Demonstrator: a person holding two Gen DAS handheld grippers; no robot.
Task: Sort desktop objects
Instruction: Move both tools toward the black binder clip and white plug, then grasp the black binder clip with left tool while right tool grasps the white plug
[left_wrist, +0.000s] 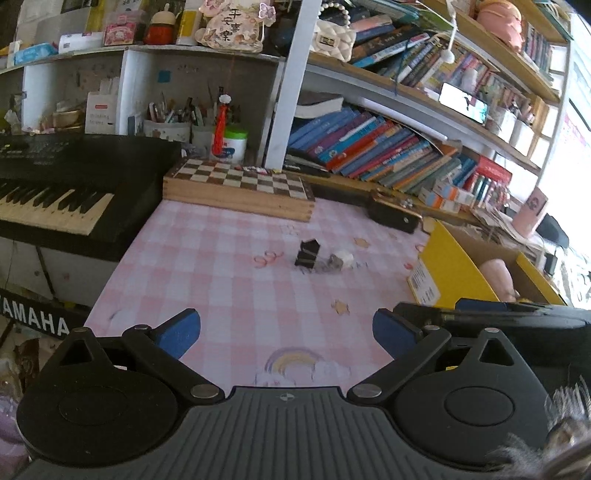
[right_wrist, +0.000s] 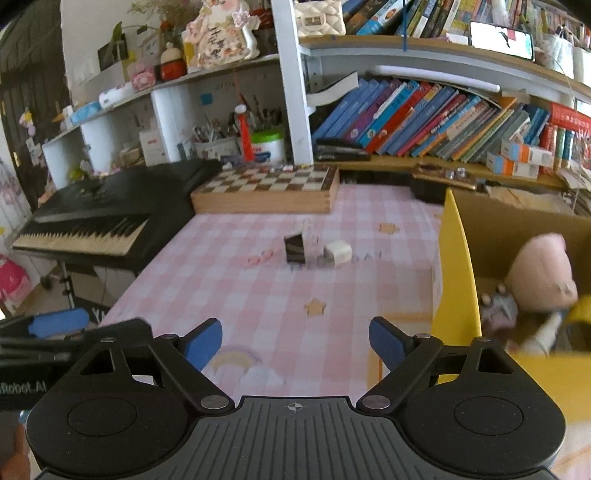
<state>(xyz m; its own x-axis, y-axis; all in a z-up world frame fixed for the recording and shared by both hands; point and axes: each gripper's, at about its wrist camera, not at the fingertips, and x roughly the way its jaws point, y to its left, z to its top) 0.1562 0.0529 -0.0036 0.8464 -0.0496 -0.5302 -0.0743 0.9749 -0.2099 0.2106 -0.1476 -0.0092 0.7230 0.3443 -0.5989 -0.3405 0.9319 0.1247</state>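
Grippers first: we see the left gripper (left_wrist: 286, 332) and the right gripper (right_wrist: 295, 341) both spread wide with nothing between their blue pads, side by side above the near edge of the pink checked tablecloth (left_wrist: 221, 266). Ahead, mid-table, a black binder clip (right_wrist: 294, 248) sits just beside a white cube (right_wrist: 338, 252), with bare cloth all round. Rightward stands the yellow cardboard box (right_wrist: 456, 277), holding a pink plush toy (right_wrist: 541, 273).

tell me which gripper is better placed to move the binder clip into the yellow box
Probably right: the right gripper is open and empty beside the yellow box, the binder clip straight ahead. The left gripper is farther from the box.
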